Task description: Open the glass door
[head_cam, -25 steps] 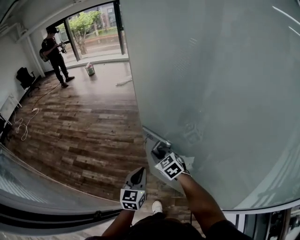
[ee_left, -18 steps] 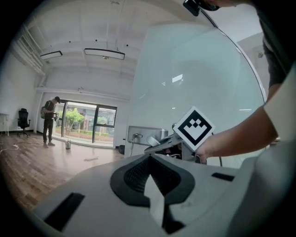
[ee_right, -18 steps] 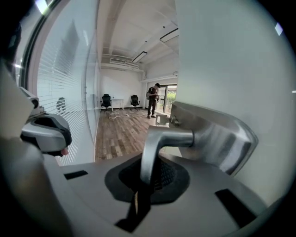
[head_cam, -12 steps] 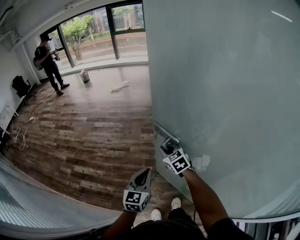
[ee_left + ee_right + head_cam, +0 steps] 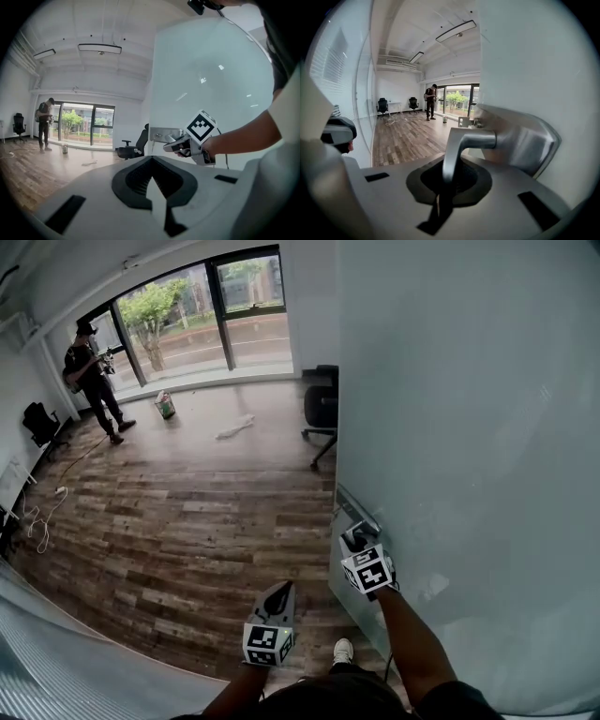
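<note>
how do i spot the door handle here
Find the big frosted glass door on the head view's right. At its left edge sits a metal plate; the handle is the bent silver lever on it, clamped in the right gripper.

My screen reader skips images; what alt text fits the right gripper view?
The right gripper is shut on the metal lever handle of the frosted glass door. Beyond, a wood floor runs to bright windows, where a person stands.
</note>
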`<state>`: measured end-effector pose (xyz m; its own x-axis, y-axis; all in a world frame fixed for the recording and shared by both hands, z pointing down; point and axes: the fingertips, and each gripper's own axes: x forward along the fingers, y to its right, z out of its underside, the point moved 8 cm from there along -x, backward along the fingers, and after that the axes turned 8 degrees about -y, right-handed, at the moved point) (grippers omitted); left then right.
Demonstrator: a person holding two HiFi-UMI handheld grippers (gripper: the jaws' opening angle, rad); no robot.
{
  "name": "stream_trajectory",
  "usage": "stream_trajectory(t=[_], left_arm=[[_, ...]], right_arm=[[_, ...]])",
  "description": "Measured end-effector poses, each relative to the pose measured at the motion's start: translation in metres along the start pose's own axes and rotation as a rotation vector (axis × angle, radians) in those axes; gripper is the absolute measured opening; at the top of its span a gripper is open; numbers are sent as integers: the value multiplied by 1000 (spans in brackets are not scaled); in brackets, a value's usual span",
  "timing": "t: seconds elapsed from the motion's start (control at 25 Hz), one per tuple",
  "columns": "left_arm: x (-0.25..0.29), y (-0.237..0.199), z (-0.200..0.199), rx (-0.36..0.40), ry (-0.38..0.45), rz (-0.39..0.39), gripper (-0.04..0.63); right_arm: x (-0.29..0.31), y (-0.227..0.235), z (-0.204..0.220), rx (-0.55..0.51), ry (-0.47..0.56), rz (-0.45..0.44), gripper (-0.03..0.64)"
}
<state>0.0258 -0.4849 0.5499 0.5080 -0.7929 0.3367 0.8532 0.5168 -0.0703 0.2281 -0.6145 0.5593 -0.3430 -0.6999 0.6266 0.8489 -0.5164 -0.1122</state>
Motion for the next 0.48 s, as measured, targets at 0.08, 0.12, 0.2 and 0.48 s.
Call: stream_trajectory(t=[0.08, 0.12, 0.2, 0.48], left_arm=[[22, 2, -8, 17, 1, -7, 2], [31, 4, -12, 19, 3, -6, 2], [47, 9, -21, 16, 4, -3, 2], [113, 27, -44, 14, -6, -2, 2]], right_arm=[[4, 27, 0, 25, -2, 10, 15], [4, 40, -1, 38, -5, 16, 15], [1, 63, 0, 65, -12, 32, 15], [3, 162, 12, 145, -30, 112, 15]])
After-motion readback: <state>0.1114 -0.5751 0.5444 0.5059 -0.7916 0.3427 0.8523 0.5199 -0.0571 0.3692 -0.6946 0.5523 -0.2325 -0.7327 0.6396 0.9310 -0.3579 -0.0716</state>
